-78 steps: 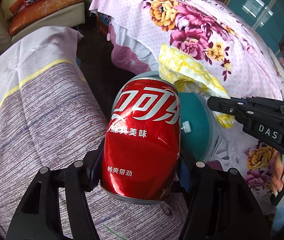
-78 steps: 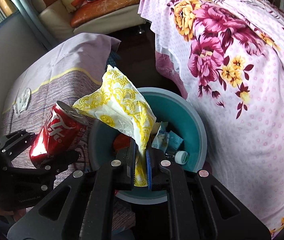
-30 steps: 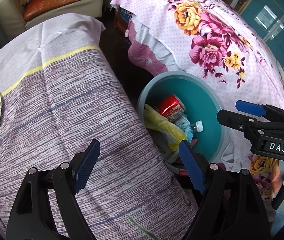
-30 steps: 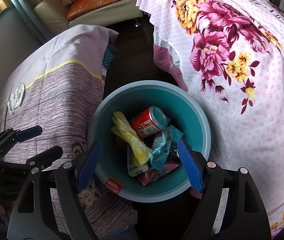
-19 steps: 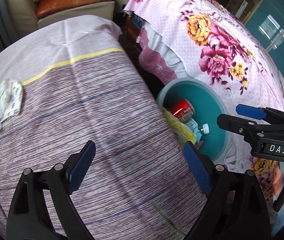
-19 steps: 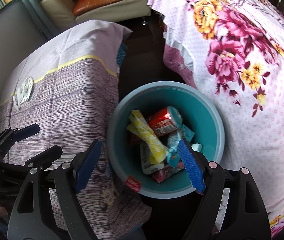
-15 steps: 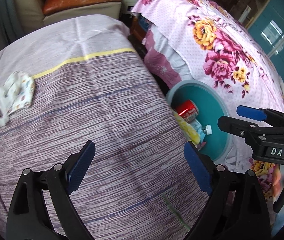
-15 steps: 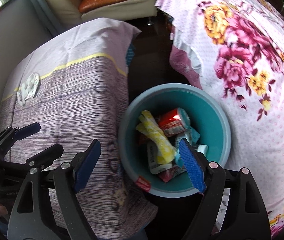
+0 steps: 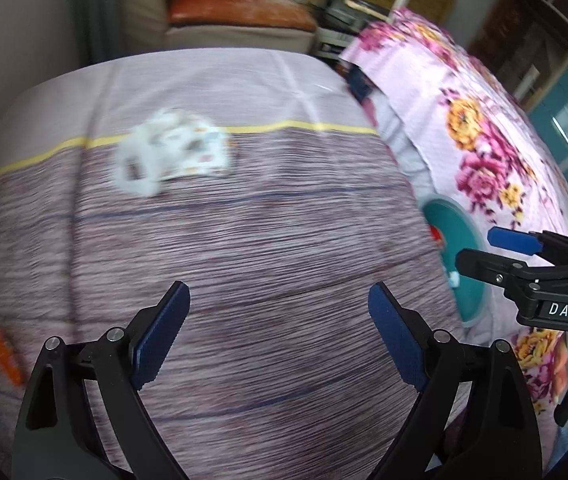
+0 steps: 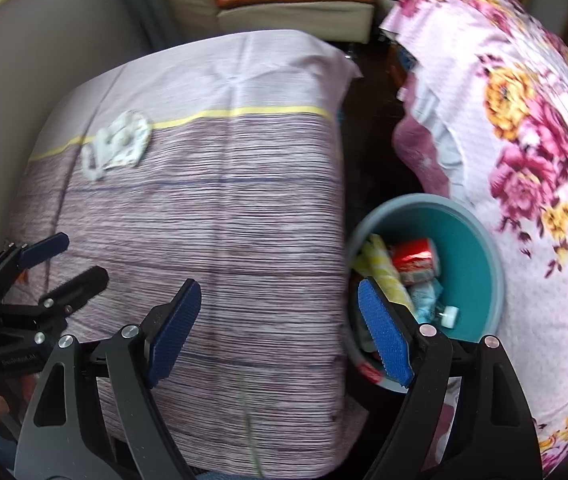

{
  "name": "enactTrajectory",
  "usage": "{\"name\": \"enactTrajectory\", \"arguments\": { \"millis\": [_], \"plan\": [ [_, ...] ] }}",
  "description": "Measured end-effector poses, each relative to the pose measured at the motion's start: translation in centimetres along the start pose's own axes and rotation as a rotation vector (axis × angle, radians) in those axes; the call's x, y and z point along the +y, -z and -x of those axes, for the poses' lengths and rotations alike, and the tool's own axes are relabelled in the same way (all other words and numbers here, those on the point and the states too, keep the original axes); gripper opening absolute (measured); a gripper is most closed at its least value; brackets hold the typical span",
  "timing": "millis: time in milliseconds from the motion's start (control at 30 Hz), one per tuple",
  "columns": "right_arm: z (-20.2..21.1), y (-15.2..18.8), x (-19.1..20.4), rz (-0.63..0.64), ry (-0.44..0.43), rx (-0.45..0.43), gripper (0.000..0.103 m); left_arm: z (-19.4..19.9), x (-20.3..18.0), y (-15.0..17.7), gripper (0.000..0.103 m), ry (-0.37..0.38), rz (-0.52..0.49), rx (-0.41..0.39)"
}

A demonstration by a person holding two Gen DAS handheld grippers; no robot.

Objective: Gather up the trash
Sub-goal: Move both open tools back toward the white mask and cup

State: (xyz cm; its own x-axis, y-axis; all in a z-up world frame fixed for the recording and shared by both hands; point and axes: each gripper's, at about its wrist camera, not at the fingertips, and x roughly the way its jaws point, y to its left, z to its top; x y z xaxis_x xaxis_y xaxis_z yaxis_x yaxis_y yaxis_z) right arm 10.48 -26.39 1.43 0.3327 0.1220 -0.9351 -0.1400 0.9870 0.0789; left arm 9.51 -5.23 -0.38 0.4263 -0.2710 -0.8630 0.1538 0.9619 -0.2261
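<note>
Dropped red can (image 10: 416, 261) now lies among wrappers in teal bin (image 10: 480, 240).

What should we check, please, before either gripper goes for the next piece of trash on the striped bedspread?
1. Left gripper free: ok, jaws wide, nothing between them.
2. Right gripper free: ok, jaws apart, nothing between them.
3. Teal bin has taken the last items: ok, the red can and yellow wrapper lie inside it.
4. Next target in sight: ok, a white crumpled piece lies on the striped bedspread near the yellow line.
5. More trash left: ok, an orange item shows at the left edge of the left wrist view; what it is, cannot tell.
6. Sharp view for aiming: not ok, both views are blurred.
</note>
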Motion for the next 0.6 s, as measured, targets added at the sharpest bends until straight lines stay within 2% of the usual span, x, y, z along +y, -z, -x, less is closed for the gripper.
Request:
{"name": "enactTrajectory", "arguments": {
  "millis": [433,600],
  "plan": [
    [-1.3,-0.1,10.8,0.163,-0.035,0.045,0.077,7.6,12.8,3.9,0.091,-0.143,0.151,-0.114],
    [-2.1,0.5,13.9,0.210,-0.043,0.067,0.077,8.9,17.2,5.9,0.091,-0.201,0.202,-0.133]
  ]
}}
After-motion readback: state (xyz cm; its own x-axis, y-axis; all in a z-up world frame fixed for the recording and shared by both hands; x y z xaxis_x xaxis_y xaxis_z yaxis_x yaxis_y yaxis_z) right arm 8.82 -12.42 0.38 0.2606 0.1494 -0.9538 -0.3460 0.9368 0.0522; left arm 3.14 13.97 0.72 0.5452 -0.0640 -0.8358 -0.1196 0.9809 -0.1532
